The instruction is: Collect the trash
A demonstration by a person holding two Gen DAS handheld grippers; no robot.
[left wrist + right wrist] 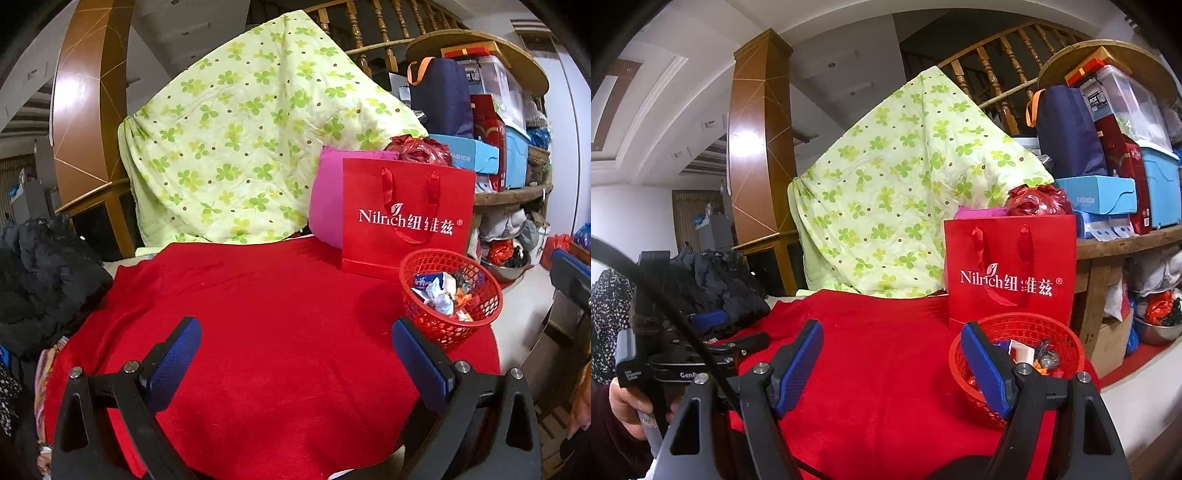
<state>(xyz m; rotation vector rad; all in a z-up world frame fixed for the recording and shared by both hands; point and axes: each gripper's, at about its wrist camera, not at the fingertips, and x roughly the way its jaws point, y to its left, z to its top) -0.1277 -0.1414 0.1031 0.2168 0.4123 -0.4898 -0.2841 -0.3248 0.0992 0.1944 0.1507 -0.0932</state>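
A red mesh basket [448, 325] stands on the red cloth [266, 332] at the right, holding crumpled wrappers and paper trash [443, 291]. My left gripper [295, 328] is open and empty, low over the cloth, with the basket just beyond its right finger. In the right wrist view the basket [1049, 332] sits behind my right finger, with wrappers [1034, 356] inside. My right gripper [892, 336] is open and empty above the cloth [886, 387]. The left gripper [709, 345] shows at the left, held by a hand.
A red paper gift bag [406, 225] stands behind the basket, with a pink cushion [325, 206] and a green clover quilt [240, 140] behind. A black jacket [40, 280] lies at the left. Stacked boxes [491, 122] fill shelves at the right.
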